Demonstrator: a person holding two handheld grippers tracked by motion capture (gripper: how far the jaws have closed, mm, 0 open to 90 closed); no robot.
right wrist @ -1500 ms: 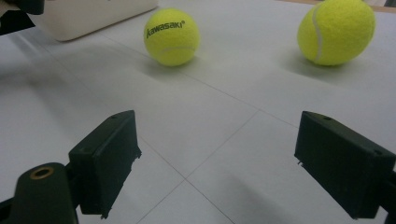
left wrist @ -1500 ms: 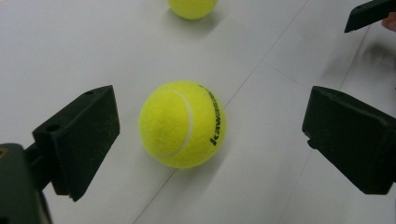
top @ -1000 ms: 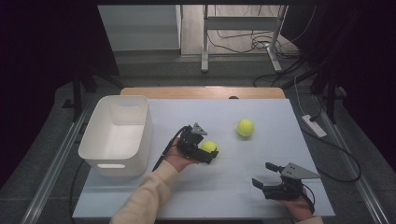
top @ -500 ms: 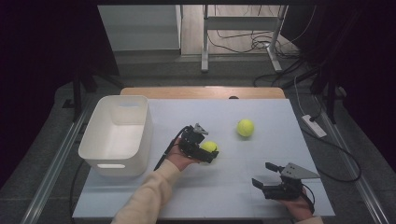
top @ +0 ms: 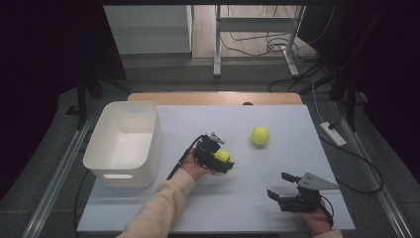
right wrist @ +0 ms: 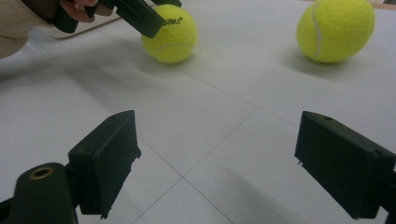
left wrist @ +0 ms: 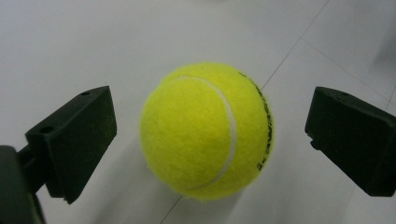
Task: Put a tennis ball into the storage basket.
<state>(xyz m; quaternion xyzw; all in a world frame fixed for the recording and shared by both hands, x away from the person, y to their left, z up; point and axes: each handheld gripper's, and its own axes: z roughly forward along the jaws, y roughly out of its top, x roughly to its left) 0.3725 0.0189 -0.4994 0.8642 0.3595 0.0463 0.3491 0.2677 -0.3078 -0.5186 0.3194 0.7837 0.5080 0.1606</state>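
Tennis ball [left wrist: 206, 131] between left tool [top: 221, 159] jaws, white bin [top: 124, 144] empty

Two tennis balls lie on the table: one ball [top: 223, 155] near the middle, between the jaws of the left gripper [top: 216, 159], and a second ball [top: 260, 135] farther toward the far right corner. One white bin [top: 122, 144] stands along the left edge. Two grippers are over the table, the left one and the right gripper [top: 281, 187] near the near right corner, each with two black jaws set apart. Each gripper sits in one hand, so two hands in all. One grey three-cornered plate [top: 317, 182] tops the right gripper. One white power strip [top: 333, 134] lies beyond the right edge.
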